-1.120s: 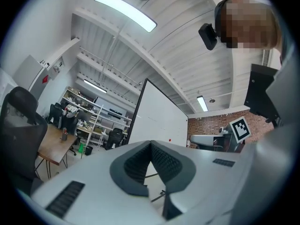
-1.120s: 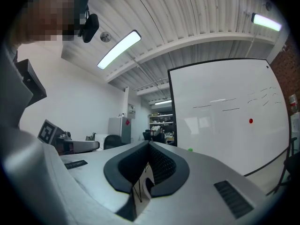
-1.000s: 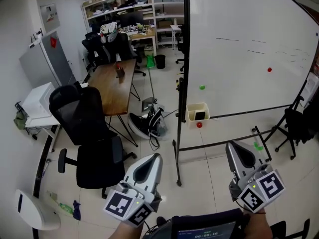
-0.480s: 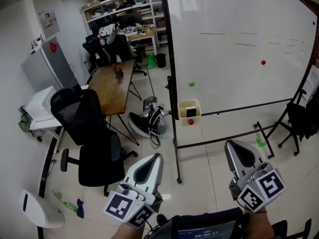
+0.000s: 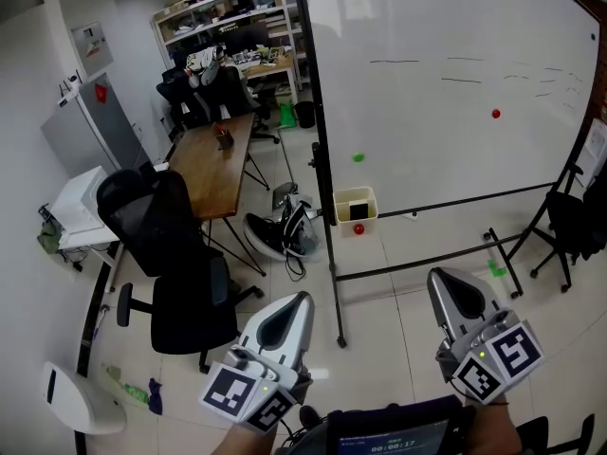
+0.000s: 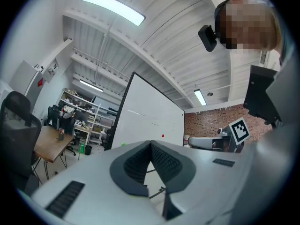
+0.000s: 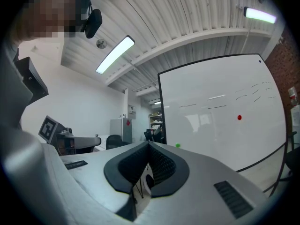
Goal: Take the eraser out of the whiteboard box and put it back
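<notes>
Whiteboard box (image 5: 343,220): cream, open-topped, upright at lower left corner of whiteboard (image 5: 455,112). Eraser (image 5: 358,212): dark, inside the box

**Open floor ahead, stand bars low in the way**

From here I see bare tile floor (image 5: 398,311) running up to the whiteboard (image 5: 446,93), a wide lane straight ahead. The stand's black post (image 5: 320,159) rises just left of the box (image 5: 343,221), and its lower crossbar (image 5: 408,263) cuts across beneath. On the left, the office chair (image 5: 171,254), a black bag (image 5: 285,235) on the floor and the wooden table (image 5: 213,154) crowd that side.
</notes>
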Demonstrator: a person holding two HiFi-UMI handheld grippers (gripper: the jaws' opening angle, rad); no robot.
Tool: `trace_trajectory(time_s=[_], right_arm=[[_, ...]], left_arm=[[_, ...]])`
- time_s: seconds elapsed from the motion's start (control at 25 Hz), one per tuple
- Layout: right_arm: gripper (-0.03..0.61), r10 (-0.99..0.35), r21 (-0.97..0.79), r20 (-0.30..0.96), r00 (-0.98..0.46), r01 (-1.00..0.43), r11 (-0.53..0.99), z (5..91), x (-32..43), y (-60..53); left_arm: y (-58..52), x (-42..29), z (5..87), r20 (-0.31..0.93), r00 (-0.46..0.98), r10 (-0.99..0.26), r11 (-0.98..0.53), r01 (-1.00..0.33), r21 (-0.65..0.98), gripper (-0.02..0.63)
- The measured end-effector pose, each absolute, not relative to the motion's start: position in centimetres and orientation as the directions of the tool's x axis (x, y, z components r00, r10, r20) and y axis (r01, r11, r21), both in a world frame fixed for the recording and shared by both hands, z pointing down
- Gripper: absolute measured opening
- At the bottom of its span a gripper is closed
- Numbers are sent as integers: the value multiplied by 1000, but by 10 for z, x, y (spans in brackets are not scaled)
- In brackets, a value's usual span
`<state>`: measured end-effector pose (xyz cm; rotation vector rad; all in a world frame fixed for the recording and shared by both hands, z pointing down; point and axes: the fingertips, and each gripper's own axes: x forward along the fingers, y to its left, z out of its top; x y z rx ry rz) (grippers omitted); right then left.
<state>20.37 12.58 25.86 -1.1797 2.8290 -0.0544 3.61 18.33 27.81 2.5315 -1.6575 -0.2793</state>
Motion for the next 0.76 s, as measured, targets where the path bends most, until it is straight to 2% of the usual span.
trace_trajectory(time_s=[0.76], right_arm=[[21,-710,-51,-59,-702,-708,704,255,201,130]], left_arm=[[187,35,278,-94,397,-913,-408,-892,192,29]])
